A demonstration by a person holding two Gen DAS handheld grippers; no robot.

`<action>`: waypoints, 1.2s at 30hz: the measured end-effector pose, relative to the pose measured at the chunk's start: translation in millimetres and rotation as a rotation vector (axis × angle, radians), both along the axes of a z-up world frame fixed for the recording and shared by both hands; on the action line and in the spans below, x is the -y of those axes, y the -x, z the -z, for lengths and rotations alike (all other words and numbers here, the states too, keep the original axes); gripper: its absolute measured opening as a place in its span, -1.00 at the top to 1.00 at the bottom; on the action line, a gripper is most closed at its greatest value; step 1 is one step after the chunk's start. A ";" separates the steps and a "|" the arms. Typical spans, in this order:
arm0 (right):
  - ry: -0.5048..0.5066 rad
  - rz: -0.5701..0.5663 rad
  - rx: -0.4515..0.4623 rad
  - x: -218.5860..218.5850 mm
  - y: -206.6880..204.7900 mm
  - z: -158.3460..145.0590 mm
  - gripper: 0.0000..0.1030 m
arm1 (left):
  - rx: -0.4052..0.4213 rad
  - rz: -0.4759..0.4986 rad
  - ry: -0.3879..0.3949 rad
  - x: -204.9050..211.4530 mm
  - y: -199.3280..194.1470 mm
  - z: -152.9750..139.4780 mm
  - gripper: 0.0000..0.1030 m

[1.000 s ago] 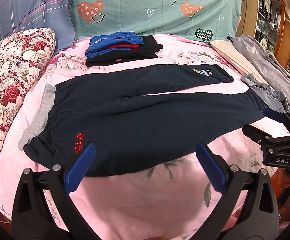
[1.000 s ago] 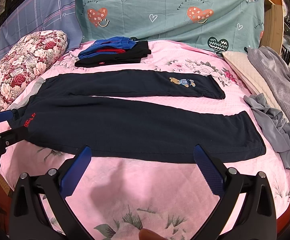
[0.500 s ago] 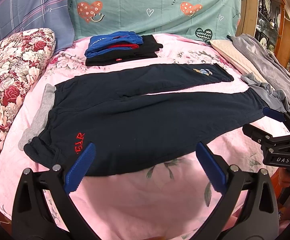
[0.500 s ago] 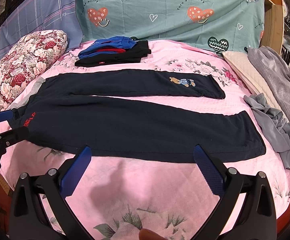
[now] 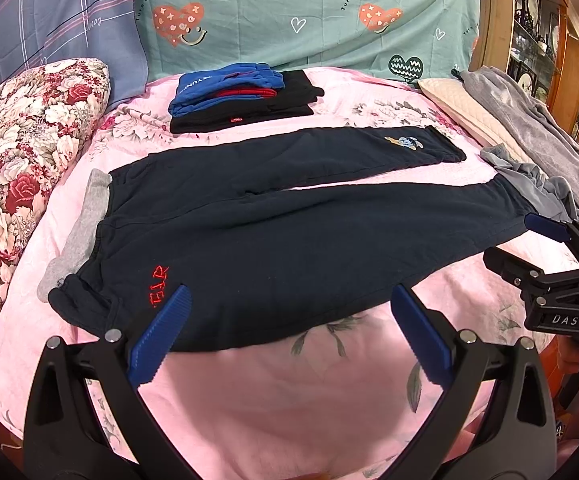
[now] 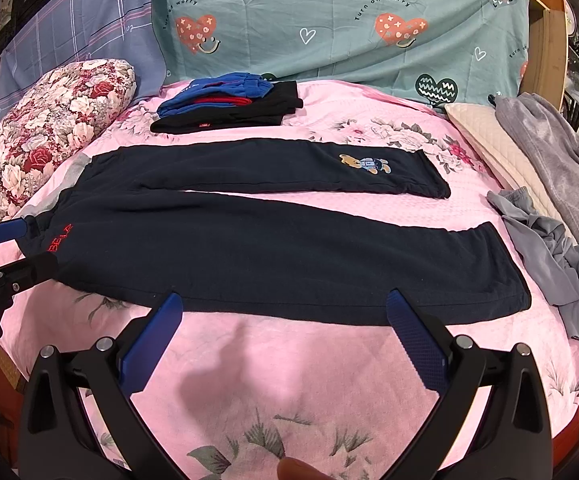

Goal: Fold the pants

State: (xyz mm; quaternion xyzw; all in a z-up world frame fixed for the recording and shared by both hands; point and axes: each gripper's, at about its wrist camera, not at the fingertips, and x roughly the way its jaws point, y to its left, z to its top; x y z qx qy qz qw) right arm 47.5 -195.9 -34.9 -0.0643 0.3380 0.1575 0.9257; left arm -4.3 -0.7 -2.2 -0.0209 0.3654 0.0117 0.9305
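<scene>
Navy pants (image 5: pixel 289 224) lie flat on the pink floral bed (image 5: pixel 289 392), their long axis running across it: grey waistband toward the flowered pillow (image 5: pixel 25 136), cuffs toward the heap of grey clothes (image 5: pixel 537 184). The two legs splay apart slightly, the farther one bearing a small bear patch. Beyond the pants sits a folded stack of blue, red and black garments (image 5: pixel 237 96). Left tongs (image 5: pixel 289 344) hang with blue pads spread wide, holding nothing, just short of the pants' near edge by the red lettering. Right tongs (image 6: pixel 285 344) are likewise spread wide and empty, poised above the near leg's hem edge without touching it.
</scene>
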 end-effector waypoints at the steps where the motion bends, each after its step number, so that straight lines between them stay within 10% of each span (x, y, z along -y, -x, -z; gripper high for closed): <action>1: 0.000 0.000 0.000 0.2 -0.2 0.0 -0.97 | 0.000 0.000 0.001 0.1 0.2 -0.3 -0.96; 36: 0.044 -0.019 -0.036 -8.7 -16.3 5.1 -0.97 | -0.018 0.035 0.043 -29.0 -20.0 6.3 -0.96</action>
